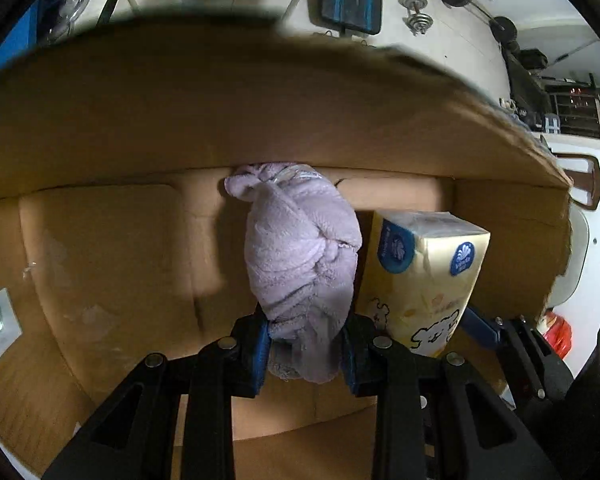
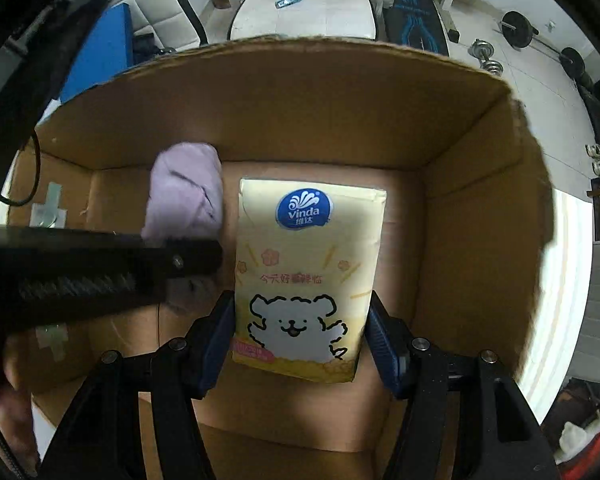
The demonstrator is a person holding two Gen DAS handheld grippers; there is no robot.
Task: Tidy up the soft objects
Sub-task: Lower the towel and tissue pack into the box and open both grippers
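Down at the bottom of the left wrist view, the left gripper (image 1: 306,354) is pinching a bunched lilac fleece cloth (image 1: 300,260) tight between its blue pads, jaws nearly closed, the cloth hanging forward into the middle of the frame. In the right wrist view the right gripper (image 2: 300,334) is clamping a pack of Vinda tissues (image 2: 306,276) by its sides, jaws at a middling width, pads pressing the pale yellow wrapper with the cartoon dog. Both loads are hanging side by side inside the cardboard box (image 1: 260,120), cloth to the left of the pack, the brown floor behind them and the far wall rising across the upper half. This looks like the placing step. Next, I'd judge, each load needs lowering to the floor, then the jaws easing apart without dragging the cloth back out.
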